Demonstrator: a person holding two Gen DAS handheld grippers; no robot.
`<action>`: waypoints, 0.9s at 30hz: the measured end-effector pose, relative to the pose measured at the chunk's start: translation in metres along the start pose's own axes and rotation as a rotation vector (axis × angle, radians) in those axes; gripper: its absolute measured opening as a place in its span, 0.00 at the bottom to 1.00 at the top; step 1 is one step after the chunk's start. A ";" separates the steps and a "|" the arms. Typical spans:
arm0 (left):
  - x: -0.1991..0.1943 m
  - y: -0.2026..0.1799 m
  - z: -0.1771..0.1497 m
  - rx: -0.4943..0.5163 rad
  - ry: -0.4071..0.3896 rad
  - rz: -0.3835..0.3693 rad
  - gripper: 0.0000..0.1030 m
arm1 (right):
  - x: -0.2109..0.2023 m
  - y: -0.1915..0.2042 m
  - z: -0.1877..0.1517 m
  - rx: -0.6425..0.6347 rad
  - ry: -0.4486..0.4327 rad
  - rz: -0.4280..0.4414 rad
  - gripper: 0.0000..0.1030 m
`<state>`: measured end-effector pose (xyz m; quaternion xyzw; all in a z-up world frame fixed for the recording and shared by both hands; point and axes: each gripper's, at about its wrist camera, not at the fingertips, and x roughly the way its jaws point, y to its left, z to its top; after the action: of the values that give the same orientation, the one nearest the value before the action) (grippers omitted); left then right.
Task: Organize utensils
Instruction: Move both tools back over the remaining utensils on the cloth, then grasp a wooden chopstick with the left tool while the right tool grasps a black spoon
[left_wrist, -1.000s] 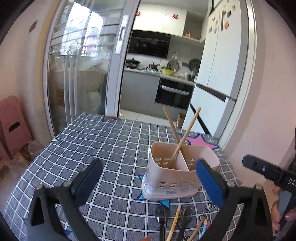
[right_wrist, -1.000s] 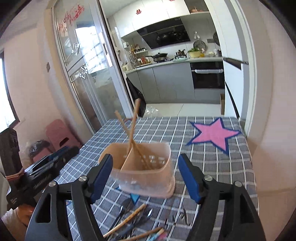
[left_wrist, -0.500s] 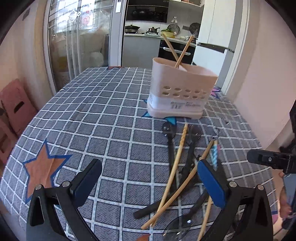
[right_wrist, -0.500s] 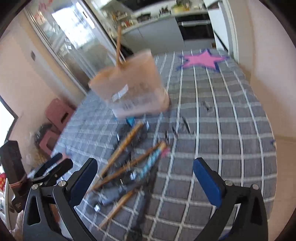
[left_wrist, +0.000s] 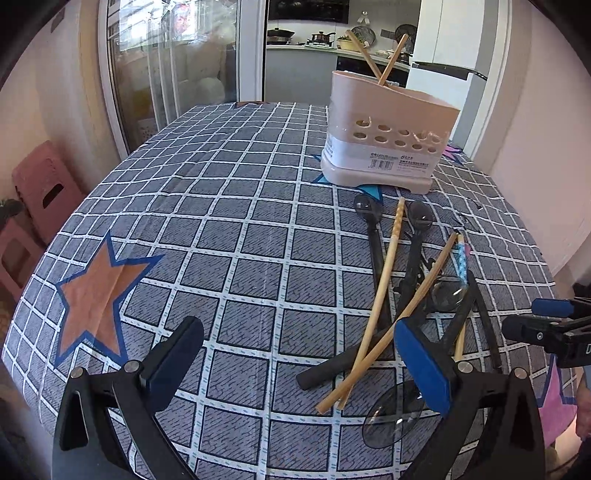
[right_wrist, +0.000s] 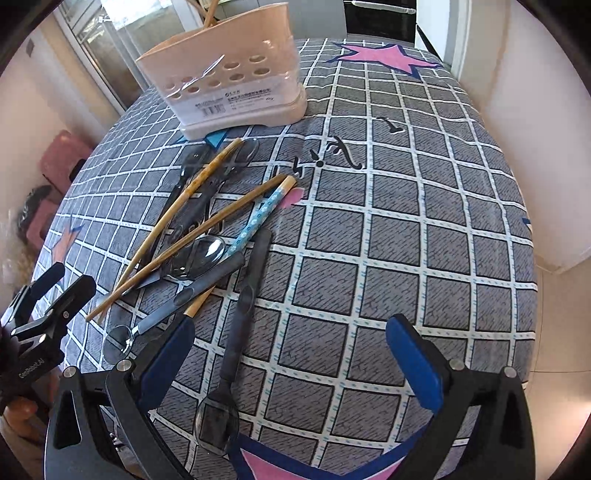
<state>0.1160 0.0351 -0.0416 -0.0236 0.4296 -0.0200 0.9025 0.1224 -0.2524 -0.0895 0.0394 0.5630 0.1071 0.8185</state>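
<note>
A beige utensil holder (left_wrist: 388, 136) with two chopsticks (left_wrist: 384, 66) in it stands on the checked tablecloth (left_wrist: 229, 229); it also shows in the right wrist view (right_wrist: 229, 85). In front of it lies a pile of wooden chopsticks (left_wrist: 384, 280), black-handled spoons (left_wrist: 373, 240) and a blue dotted utensil (right_wrist: 255, 218). My left gripper (left_wrist: 295, 365) is open and empty above the cloth, left of the pile. My right gripper (right_wrist: 288, 362) is open and empty over a black spoon (right_wrist: 236, 332).
Pink stools (left_wrist: 40, 188) stand left of the table. A glass sliding door (left_wrist: 173, 74) and a kitchen lie beyond. The table's right edge (right_wrist: 517, 206) drops to a tiled floor. Star patches (left_wrist: 99, 295) mark the cloth.
Both grippers have pulled back from the holder and tilted down toward the pile of utensils. Both stay open.
</note>
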 end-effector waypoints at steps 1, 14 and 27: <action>0.001 0.001 -0.001 -0.001 0.005 0.009 1.00 | 0.002 0.001 -0.001 -0.002 0.011 0.001 1.00; 0.006 0.001 0.008 0.016 0.011 -0.017 1.00 | 0.020 0.029 0.003 -0.067 0.110 -0.149 0.77; 0.024 -0.016 0.044 0.160 0.046 -0.099 1.00 | 0.030 0.066 0.013 -0.131 0.188 -0.149 0.62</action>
<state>0.1646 0.0187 -0.0313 0.0278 0.4455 -0.0994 0.8893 0.1364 -0.1812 -0.1000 -0.0662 0.6302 0.0857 0.7688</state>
